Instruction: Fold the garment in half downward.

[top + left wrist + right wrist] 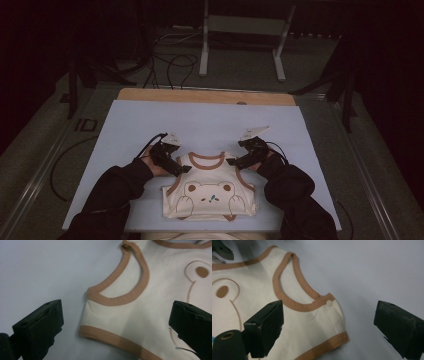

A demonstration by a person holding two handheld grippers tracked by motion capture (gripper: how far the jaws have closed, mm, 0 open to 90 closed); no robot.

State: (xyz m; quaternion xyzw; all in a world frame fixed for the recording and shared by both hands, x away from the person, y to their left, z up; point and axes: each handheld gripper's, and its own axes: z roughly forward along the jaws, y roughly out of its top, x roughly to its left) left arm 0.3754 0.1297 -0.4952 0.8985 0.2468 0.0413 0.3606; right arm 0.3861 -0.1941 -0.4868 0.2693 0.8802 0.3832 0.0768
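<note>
A small cream sleeveless shirt with brown trim and a bear print lies flat on the pale mat, neck towards the far side. My left gripper is at the shirt's left shoulder and my right gripper is at its right shoulder. In the left gripper view, the left gripper stands open, its jaws straddling the shoulder and armhole of the shirt. In the right gripper view, the right gripper is open over the other shoulder of the shirt, near a white snap. Neither holds cloth.
The pale mat covers a wooden board on the table. A metal stand and cables sit on the dark floor beyond. The person's dark sleeves come in from the bottom. The left gripper's tip shows far off.
</note>
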